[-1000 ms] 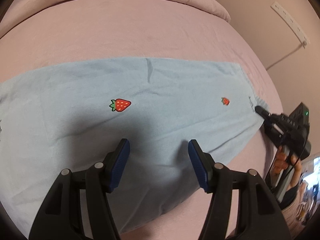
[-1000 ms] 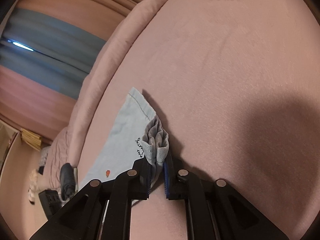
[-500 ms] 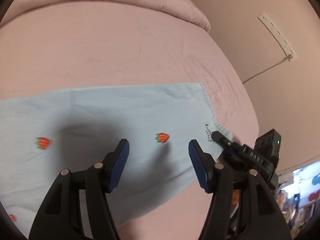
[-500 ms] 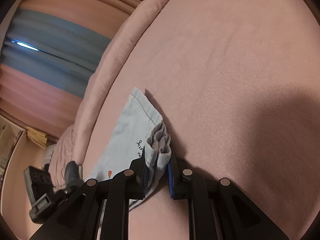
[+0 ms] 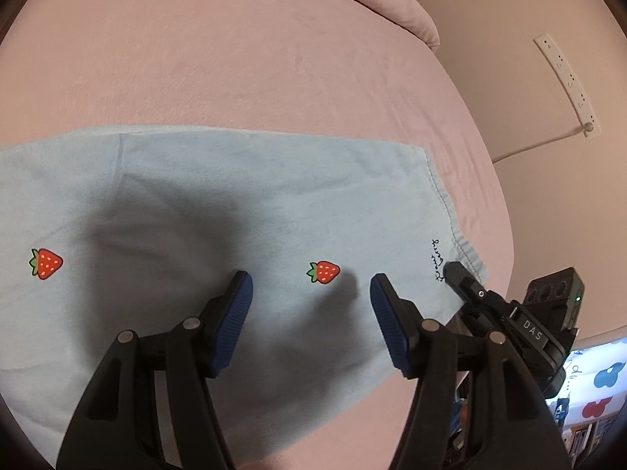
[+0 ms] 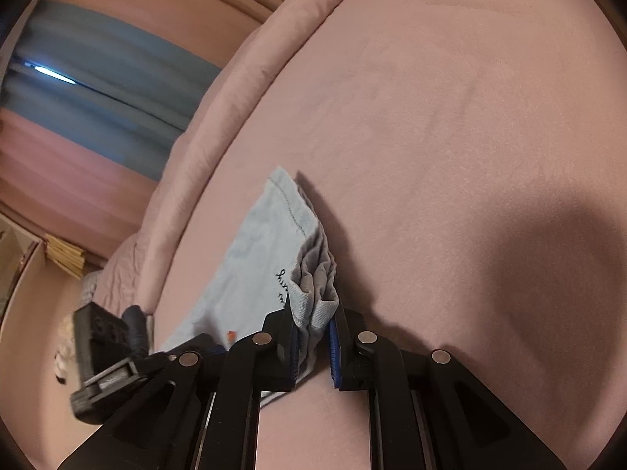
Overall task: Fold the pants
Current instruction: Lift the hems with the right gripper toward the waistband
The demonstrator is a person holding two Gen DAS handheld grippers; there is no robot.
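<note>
blue-padded fingers of the left gripper (image 5: 311, 305) stand spread wide over the pale blue pants (image 5: 219, 211), gripping nothing, a printed strawberry (image 5: 323, 272) showing between them. just beyond, the right gripper (image 6: 313, 325) is clamped on the bunched hem corner. the pants lie flat across the pink bed (image 5: 254, 70), with a power strip (image 5: 566, 84) on the far wall.

Left tool (image 5: 311, 293) with its 2 blue-padded fingers spread wide, right tool (image 6: 313, 323) pinched tight on bunched cloth, low beside it
</note>
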